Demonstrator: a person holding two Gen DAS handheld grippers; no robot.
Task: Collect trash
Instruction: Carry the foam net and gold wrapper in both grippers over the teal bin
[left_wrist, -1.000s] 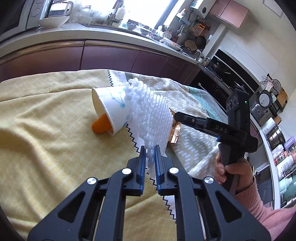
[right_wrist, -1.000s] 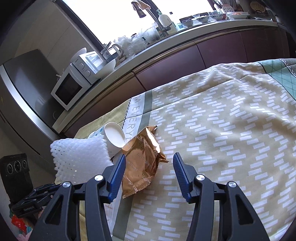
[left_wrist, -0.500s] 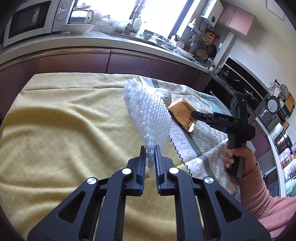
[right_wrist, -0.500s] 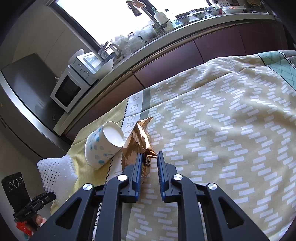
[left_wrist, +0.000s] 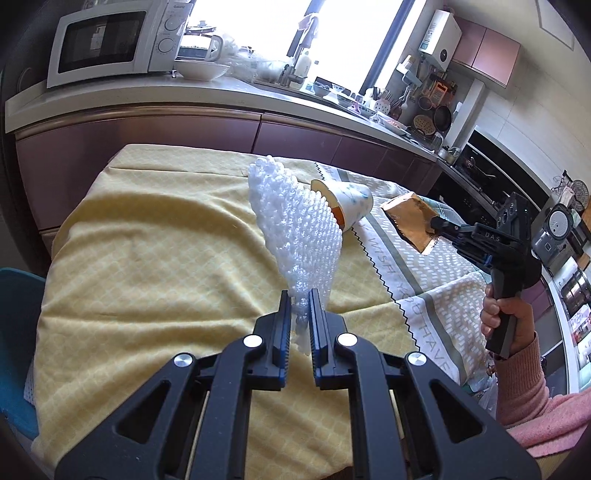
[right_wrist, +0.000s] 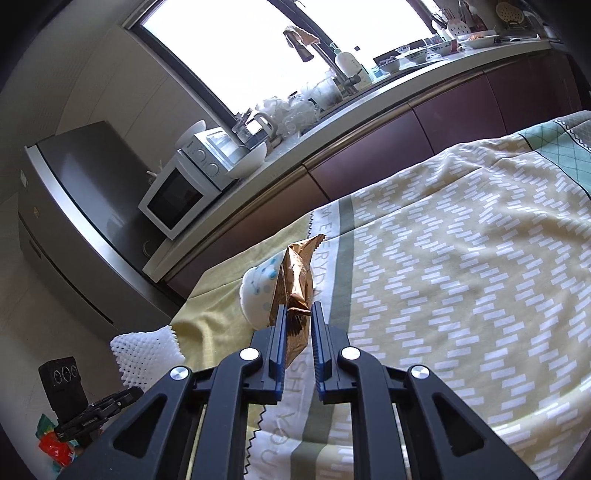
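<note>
My left gripper (left_wrist: 298, 299) is shut on the lower end of a white foam net (left_wrist: 299, 236), which stands up off the yellow tablecloth (left_wrist: 147, 258). Behind it a white paper cup (left_wrist: 351, 205) with blue dots lies on its side with something orange inside. My right gripper (right_wrist: 298, 312) has its jaws closing on a crumpled gold wrapper (right_wrist: 295, 273), pinched between the pads and raised above the cloth. In the left wrist view the right gripper (left_wrist: 434, 223) holds the wrapper (left_wrist: 410, 218) to the right of the cup. The right wrist view shows the cup (right_wrist: 258, 291) and the foam net (right_wrist: 144, 349) at lower left.
A kitchen counter with a microwave (left_wrist: 107, 40), a bowl and dishes runs behind the table. A grey fridge (right_wrist: 85, 206) stands at the left. A blue chair (left_wrist: 14, 332) sits by the table's left edge. Red packaging (right_wrist: 55, 446) lies low beside the table.
The right jaws closed from wide open onto the gold wrapper and lifted it off the cloth. The left gripper carried the foam net away from the cup, towards the table's left side.
</note>
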